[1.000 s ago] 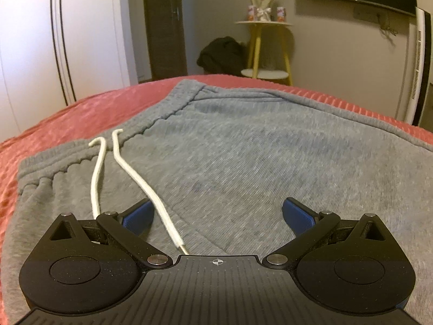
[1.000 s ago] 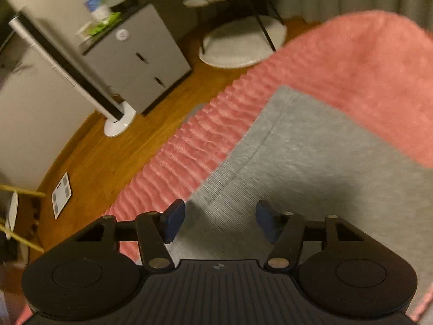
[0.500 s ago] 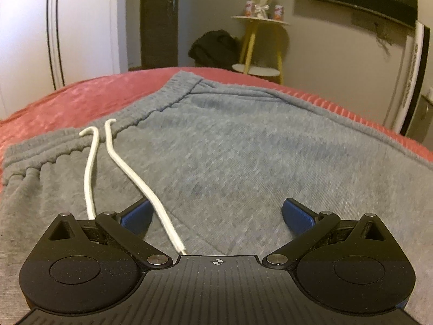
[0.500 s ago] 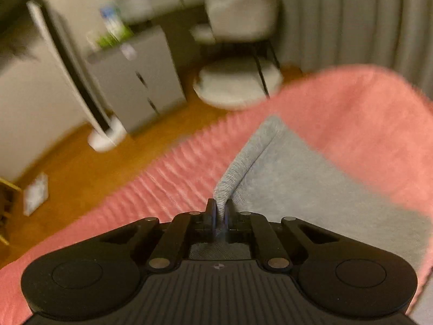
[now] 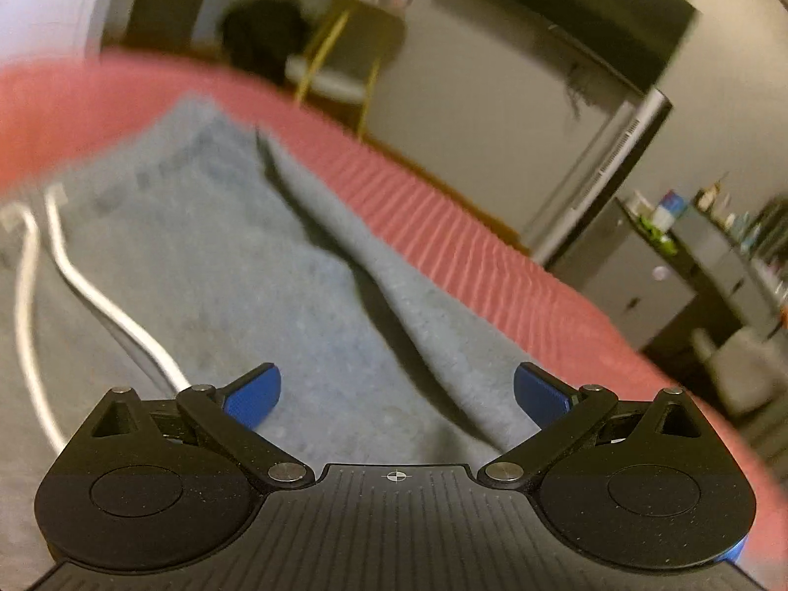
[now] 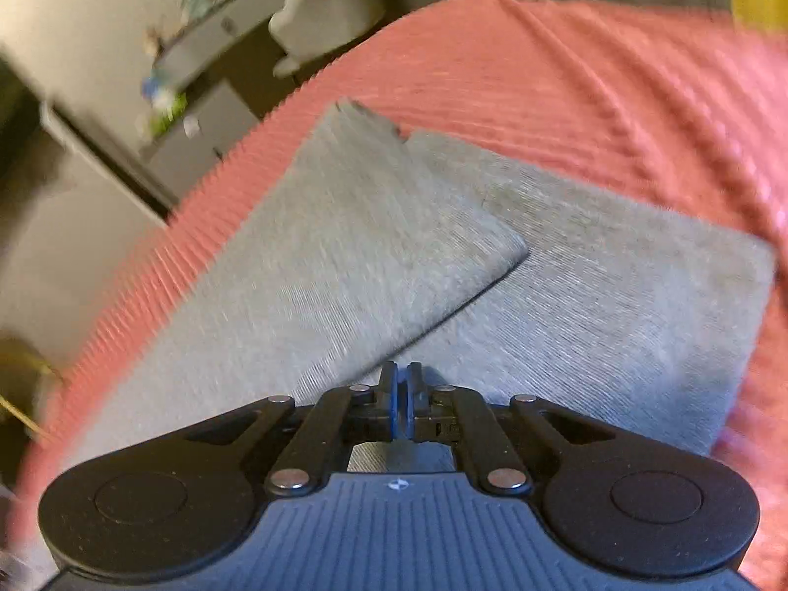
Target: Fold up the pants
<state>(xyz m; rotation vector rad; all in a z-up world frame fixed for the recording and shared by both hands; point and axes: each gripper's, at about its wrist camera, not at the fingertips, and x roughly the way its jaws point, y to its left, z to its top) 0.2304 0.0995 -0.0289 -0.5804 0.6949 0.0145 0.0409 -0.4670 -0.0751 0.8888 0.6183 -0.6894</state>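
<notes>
Grey sweatpants [image 5: 236, 266] lie on a red bedspread [image 5: 443, 226], with two white drawstrings [image 5: 98, 295] at the left. My left gripper [image 5: 396, 391] is open and empty, low over the pants, with a lifted fold of grey cloth [image 5: 354, 266] running ahead of it. My right gripper [image 6: 400, 396] is shut on the edge of one pant leg [image 6: 344, 256] and holds it over the other leg [image 6: 615, 271]. Both views are blurred.
The red bedspread [image 6: 591, 88] surrounds the pants. Beyond the bed stand a grey cabinet [image 5: 655, 285], a white standing panel [image 5: 606, 172], a yellow-legged side table [image 5: 344, 54] and a pale chair [image 6: 325, 19].
My right gripper, shut on the leg edge since half a second ago, has carried it across over the other leg. My left gripper has swung to the right and stays open.
</notes>
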